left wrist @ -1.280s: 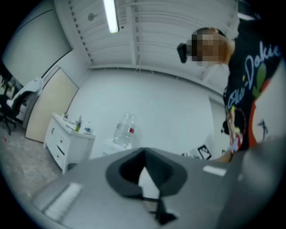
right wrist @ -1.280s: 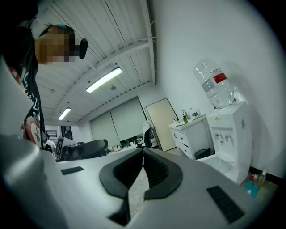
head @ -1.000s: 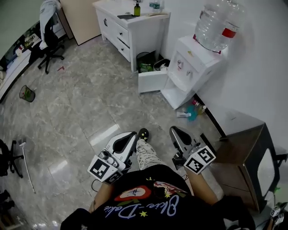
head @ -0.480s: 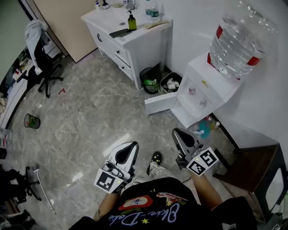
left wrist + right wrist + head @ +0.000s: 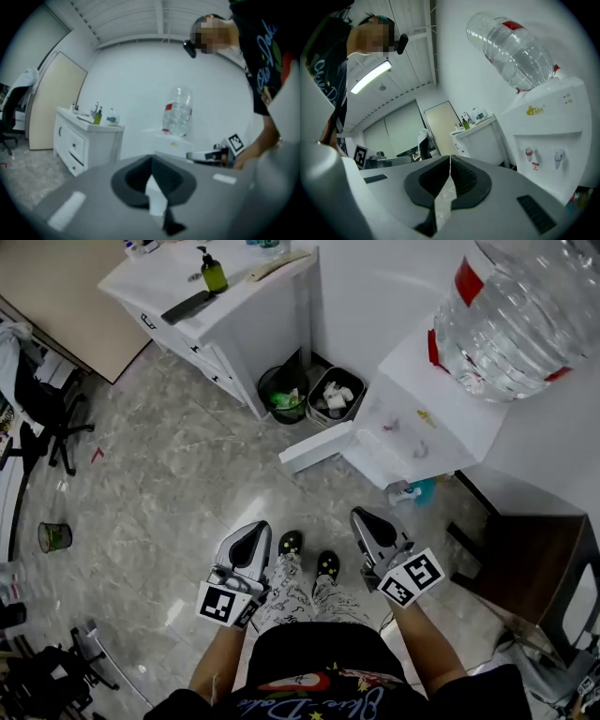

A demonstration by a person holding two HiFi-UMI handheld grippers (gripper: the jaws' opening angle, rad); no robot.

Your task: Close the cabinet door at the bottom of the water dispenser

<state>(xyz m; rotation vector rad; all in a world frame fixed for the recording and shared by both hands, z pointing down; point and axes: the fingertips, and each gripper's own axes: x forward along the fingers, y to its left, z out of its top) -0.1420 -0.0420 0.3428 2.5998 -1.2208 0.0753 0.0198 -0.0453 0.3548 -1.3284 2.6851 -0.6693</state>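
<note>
Water dispenser (image 5: 422,423) stands by the wall w/ big bottle (image 5: 511,315) on top. Its bottom cabinet door (image 5: 316,447) hangs open, swung out over the floor next to two bins (image 5: 284,395). Left tool (image 5: 253,532) & right tool (image 5: 364,518) are held low in front of the person, either side of the shoes (image 5: 292,542), well apart from the door. Both tools narrow: jaws pressed together, nothing btwn them. White drawer unit (image 5: 225,324) sits left of the bins.
</note>
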